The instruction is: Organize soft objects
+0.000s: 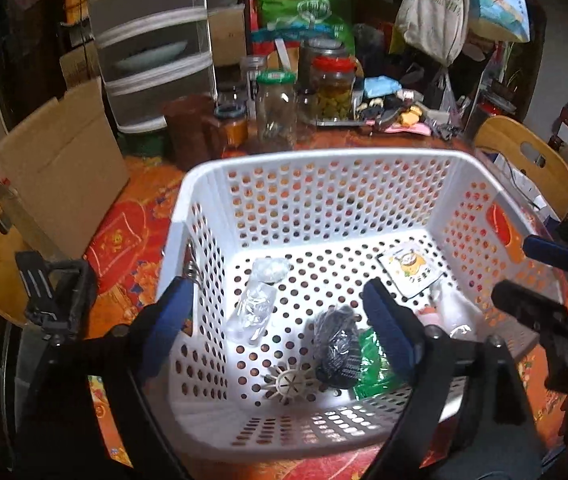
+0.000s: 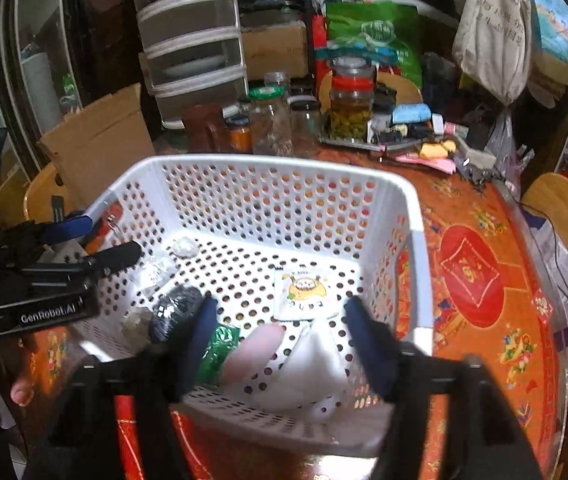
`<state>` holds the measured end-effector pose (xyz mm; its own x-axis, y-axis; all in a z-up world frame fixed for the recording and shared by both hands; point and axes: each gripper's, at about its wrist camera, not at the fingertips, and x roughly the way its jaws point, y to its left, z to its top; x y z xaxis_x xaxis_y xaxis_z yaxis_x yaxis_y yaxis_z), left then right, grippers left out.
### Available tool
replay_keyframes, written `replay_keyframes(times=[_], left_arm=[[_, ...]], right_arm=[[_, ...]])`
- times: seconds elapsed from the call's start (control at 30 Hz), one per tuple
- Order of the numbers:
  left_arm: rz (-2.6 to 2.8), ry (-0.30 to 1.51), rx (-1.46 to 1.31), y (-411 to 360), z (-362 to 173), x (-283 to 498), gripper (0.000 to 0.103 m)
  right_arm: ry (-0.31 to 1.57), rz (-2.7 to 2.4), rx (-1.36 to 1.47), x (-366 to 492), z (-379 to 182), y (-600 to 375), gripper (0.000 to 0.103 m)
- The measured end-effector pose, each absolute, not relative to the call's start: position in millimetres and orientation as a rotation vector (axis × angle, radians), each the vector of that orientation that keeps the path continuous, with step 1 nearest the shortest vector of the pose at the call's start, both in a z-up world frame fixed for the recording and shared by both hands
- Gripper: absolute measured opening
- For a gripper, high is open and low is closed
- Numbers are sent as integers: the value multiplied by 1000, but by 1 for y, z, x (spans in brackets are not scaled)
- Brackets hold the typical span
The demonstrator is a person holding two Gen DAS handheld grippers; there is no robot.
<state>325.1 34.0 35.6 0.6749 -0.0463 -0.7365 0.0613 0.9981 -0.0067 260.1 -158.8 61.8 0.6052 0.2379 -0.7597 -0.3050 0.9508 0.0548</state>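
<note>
- A white perforated basket (image 1: 316, 184) stands on the worktop (image 2: 484, 264), which wears a red-and-orange patterned cover.
- In the basket, toward its near side: a clear plastic packet (image 1: 252, 312), a small clear wad (image 1: 271, 270), a black mesh bundle (image 1: 338, 344), a green packet (image 1: 374, 364), a white sachet (image 1: 408, 270) printed with a yellow cartoon, a spoked white disc (image 1: 290, 382), and a pink-and-white soft item (image 2: 304, 356).
- The far half of the basket floor is bare.
- Left claw (image 1: 279, 332) hangs over the basket's near left part, spread wide, gripping nothing; one pad is beside the left wall, the other above the green packet.
- Right claw (image 2: 284, 344) hovers over the near right corner, also spread wide and empty, with the pink-and-white item below the gap.
- Behind the basket: jars (image 1: 275, 108), one holding green pickles (image 1: 334, 98), a metal tray (image 2: 364, 140) of small oddments, a drawer unit (image 1: 151, 40), cardboard (image 1: 59, 156), and hanging bags (image 2: 492, 32).
- The green packet is partly hidden by a claw pad in both views; the pink-and-white item is blurred and its kind cannot be told.
- The tray's contents are too small to identify.
</note>
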Motion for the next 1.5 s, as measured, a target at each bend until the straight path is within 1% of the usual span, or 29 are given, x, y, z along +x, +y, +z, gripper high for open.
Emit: replay_keyframes(times=[0.03,0.07,0.1,0.17,0.23,0.43,0.6,0.67,0.87,0.93,1.5], left_arm=[[-64,812,22,34,41,320,92],[-61,794,30,34,46,314,100],[-53,778,39,34,51,307,103],[-53,748,46,37,61,293,103],[-49,728,41,41,70,277,103],[-40,688,27,58,90,214,103],[-64,665,-26,70,97,153,103],[-54,646,-29,69,98,121,103],[-62,653,-25,55,102,68,103],[-80,652,-18,48,103,63,103],[-54,662,-53,51,95,95,103]], right_arm=[[862,325,-81,256,65,-160,75],[856,327,-74,251,68,-162,77],[847,328,-65,247,72,-165,79],[814,326,-53,231,80,-172,89],[779,298,-63,216,88,-177,91],[696,242,-38,163,106,-199,91],[663,237,23,114,109,-214,92],[649,252,42,94,110,-216,95],[610,279,28,45,119,-207,98],[604,283,9,38,122,-203,101],[662,270,-20,72,110,-190,101]])
